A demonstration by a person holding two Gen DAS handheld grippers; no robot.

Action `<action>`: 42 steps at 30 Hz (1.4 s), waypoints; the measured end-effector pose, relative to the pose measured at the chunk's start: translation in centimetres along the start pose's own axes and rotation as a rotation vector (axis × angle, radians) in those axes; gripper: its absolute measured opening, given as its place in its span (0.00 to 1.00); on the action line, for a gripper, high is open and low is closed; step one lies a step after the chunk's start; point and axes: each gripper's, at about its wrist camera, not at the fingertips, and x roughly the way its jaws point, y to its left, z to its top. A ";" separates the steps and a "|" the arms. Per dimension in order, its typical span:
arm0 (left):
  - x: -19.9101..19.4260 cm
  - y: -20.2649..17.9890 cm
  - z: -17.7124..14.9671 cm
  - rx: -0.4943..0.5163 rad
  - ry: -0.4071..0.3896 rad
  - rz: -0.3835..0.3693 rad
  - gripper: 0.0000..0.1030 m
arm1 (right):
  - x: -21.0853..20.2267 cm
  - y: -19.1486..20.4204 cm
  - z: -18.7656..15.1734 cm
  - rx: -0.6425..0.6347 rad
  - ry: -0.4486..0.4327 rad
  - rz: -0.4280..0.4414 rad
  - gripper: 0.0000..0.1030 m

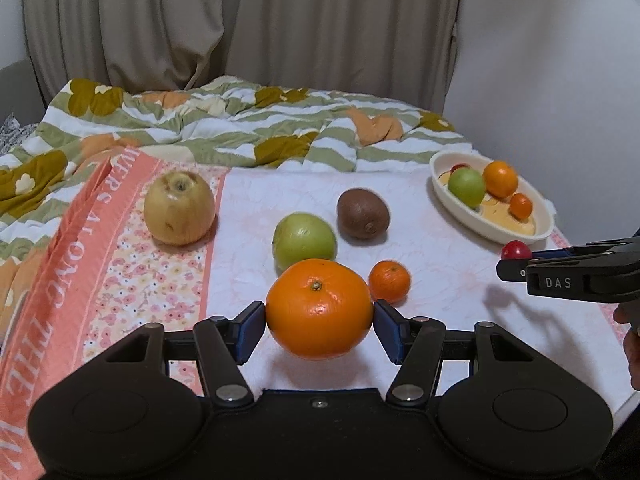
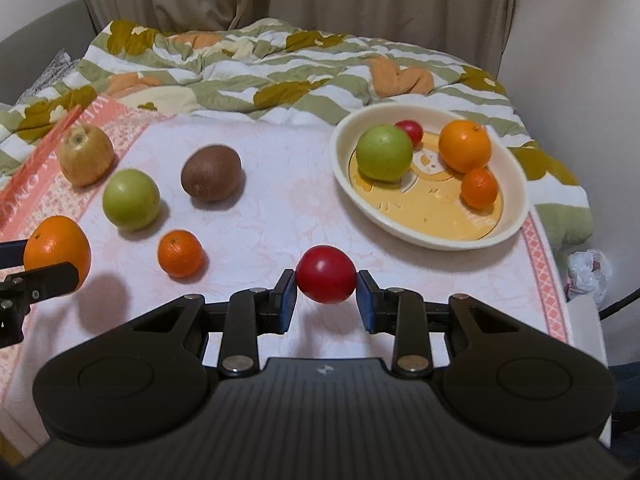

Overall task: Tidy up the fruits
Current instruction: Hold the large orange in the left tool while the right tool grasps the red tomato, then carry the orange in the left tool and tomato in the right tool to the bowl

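Observation:
My left gripper is shut on a large orange, held just above the pink tablecloth. My right gripper is shut on a small red tomato, lifted off the cloth. From the left wrist view the right gripper shows at the right edge with the tomato. From the right wrist view the large orange hangs at the far left. A cream oval dish at the back right holds a green apple, a red tomato, an orange and a small mandarin.
Loose on the cloth lie a yellow-brown pear-like fruit, a green apple, a brown kiwi and a small mandarin. A crumpled flowered quilt lies behind, with curtains beyond. The table edge runs along the right, with a white bag beside it.

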 end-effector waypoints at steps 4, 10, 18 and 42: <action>-1.9 -0.5 0.9 0.003 -0.029 -0.015 0.61 | -2.3 -0.4 0.8 0.011 -0.018 -0.013 0.46; -4.1 -1.8 2.7 0.024 -0.072 -0.035 0.61 | -5.9 -2.0 2.1 0.034 -0.047 -0.036 0.46; -4.9 -5.4 5.6 0.037 -0.137 -0.041 0.61 | -8.8 -6.3 3.6 0.046 -0.092 -0.042 0.46; 4.8 -20.9 11.9 0.042 -0.108 0.008 0.61 | -3.4 -21.7 7.8 -0.034 -0.084 0.093 0.46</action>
